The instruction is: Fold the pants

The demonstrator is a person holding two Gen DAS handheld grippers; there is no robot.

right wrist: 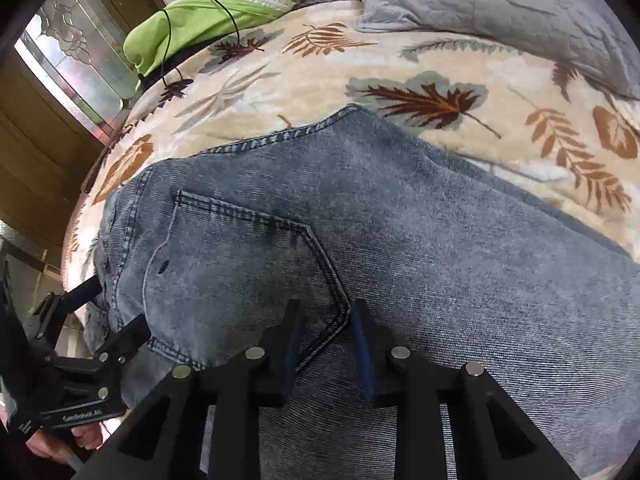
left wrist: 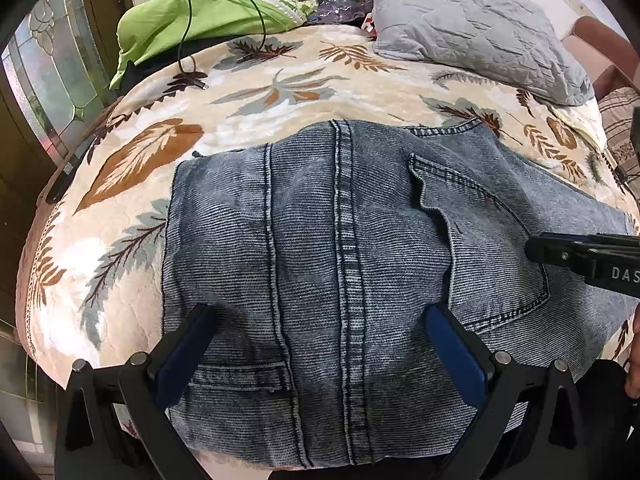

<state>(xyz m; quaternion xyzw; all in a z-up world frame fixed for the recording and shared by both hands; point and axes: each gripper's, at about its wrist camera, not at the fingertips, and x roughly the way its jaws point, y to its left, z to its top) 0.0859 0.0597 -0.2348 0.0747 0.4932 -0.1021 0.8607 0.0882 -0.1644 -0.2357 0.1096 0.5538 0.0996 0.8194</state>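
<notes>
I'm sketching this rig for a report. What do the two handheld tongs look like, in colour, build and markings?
Both are black angular frames with round silver pins at the joints. The left tongs and right tongs each carry two fingers lined with dark blue pads. White lettering marks the bodies: "DAS" shows on the right one, small unreadable print on the left. No cables or sleeves are visible.

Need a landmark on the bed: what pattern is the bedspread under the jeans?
Cream bedspread with brown, tan and grey leaf prints; clearest in the left wrist view.

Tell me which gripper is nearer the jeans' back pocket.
Right. The right gripper hovers with its jaws slightly apart over the back pocket, at its pointed bottom corner; the left gripper sits wide open over the centre seam, beside the pocket.
</notes>
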